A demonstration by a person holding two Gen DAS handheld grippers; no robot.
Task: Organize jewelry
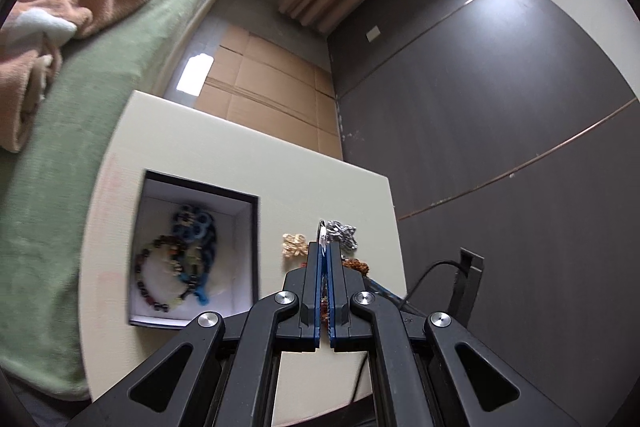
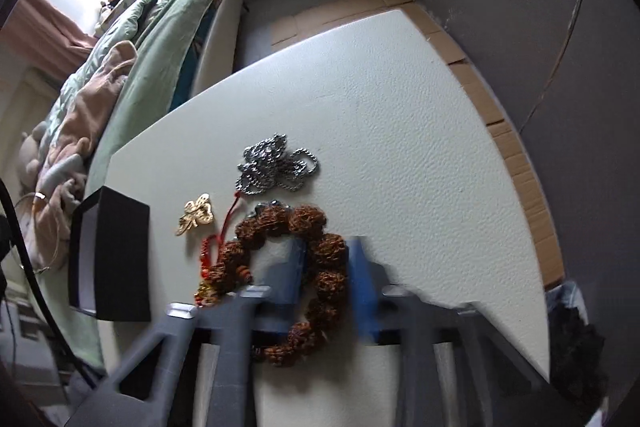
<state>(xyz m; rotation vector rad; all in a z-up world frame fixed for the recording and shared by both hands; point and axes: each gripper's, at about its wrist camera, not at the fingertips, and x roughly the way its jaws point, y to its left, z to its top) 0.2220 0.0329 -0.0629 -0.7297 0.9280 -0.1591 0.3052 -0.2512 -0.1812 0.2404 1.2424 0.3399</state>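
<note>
A black jewelry box (image 1: 192,255) with a white lining sits on the cream table (image 1: 240,163) and holds a blue bead piece and a dark bead bracelet (image 1: 168,275). My left gripper (image 1: 325,247) is shut and empty, above the table right of the box. A gold brooch (image 1: 294,245), a silver chain (image 1: 340,233) and a brown bead bracelet (image 1: 356,264) lie by its tip. In the right wrist view my right gripper (image 2: 326,247) is open around one side of the brown bead bracelet (image 2: 304,267). The silver chain (image 2: 276,165), gold brooch (image 2: 196,215) and box (image 2: 112,259) lie beyond.
A bed with a green cover (image 1: 100,67) and pink blankets runs along the table's left side. A dark wall panel (image 1: 480,107) stands at the right. Cardboard (image 1: 272,83) covers the floor past the far table edge. A black cable (image 1: 432,271) hangs by the right edge.
</note>
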